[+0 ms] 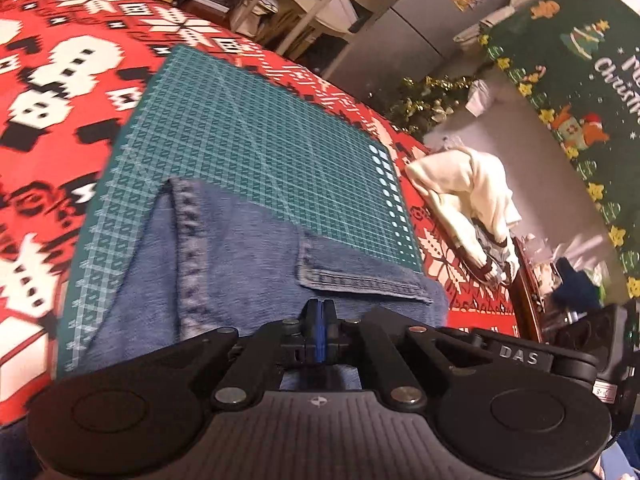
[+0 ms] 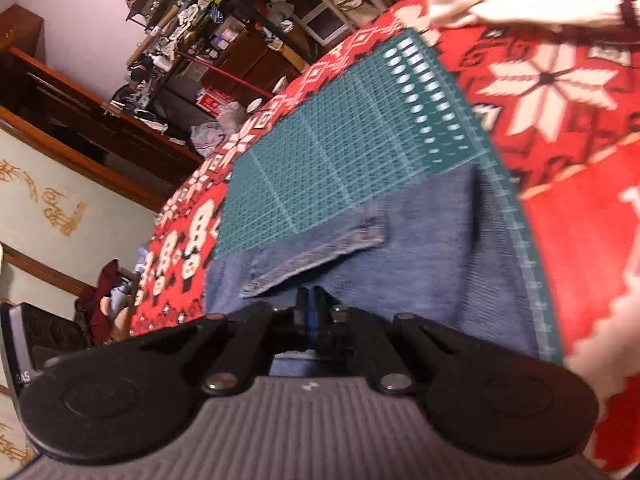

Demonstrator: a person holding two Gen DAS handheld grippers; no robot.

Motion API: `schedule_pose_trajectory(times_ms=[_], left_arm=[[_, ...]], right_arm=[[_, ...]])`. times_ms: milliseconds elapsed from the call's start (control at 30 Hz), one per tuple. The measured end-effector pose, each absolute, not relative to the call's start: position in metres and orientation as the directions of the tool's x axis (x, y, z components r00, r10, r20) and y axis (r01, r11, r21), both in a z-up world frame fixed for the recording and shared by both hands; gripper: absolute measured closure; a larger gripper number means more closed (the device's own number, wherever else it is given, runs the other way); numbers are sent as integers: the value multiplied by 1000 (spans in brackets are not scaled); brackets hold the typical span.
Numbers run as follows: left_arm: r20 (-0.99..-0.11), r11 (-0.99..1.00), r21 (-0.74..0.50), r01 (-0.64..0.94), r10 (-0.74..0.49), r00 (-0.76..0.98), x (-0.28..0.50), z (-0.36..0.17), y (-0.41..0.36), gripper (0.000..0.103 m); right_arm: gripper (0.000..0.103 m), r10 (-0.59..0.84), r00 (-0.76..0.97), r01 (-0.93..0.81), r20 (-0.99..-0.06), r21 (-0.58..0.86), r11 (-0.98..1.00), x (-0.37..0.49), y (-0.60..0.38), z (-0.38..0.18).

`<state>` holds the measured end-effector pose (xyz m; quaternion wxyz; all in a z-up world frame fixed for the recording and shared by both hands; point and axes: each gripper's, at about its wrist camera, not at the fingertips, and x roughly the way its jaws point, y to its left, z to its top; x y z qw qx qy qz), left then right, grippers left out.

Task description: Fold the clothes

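Note:
Blue jeans (image 1: 240, 264) lie folded on the near part of a green cutting mat (image 1: 260, 132). A leg hem (image 1: 360, 280) lies across the top layer, and a side seam (image 1: 188, 240) runs along the left. My left gripper (image 1: 319, 306) is shut just over the jeans' near edge, and I see no cloth pinched between its blue pads. In the right wrist view the same jeans (image 2: 420, 248) and hem (image 2: 316, 256) lie on the mat (image 2: 340, 152). My right gripper (image 2: 311, 294) is shut above them, close to the hem, with nothing visibly held.
A red Christmas tablecloth (image 1: 60, 80) covers the table around the mat. A white sweater (image 1: 468, 196) is heaped at the table's right edge, also seen as white sweater (image 2: 520, 4). Chairs, shelves and a green Christmas banner (image 1: 580, 80) stand beyond the table.

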<state>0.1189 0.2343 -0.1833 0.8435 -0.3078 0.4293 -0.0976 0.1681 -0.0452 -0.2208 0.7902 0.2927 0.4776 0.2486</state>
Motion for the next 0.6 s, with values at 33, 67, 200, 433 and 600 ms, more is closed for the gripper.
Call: schedule_pose_trajectory(times_ms=[33,67,200,433,600], left_arm=[[-663,787,-607,-107,-427,615,116,-183,238,99],[-661,783,-611,-115,-426,617,113,-183,242,99],[-655,768,-624,-143,-413,633,102,-181,255,100],[-662,793,-587,-164,-353,661,94,-176,262,100],[-669,847,-514,-136,-296,682,81,-161,249,101]], right_arm=[[103,673,424,-78,-606,716,694,166,-54,-223],[103,673,427,-42,-603,731,681,164,-62,-225],[103,661,451,31,-600,751,660,161,-81,-228],[103,612,515,113,-600,755,645,145,-112,-228],[103,578,565,91,-589,741,665,126,-127,-212]])
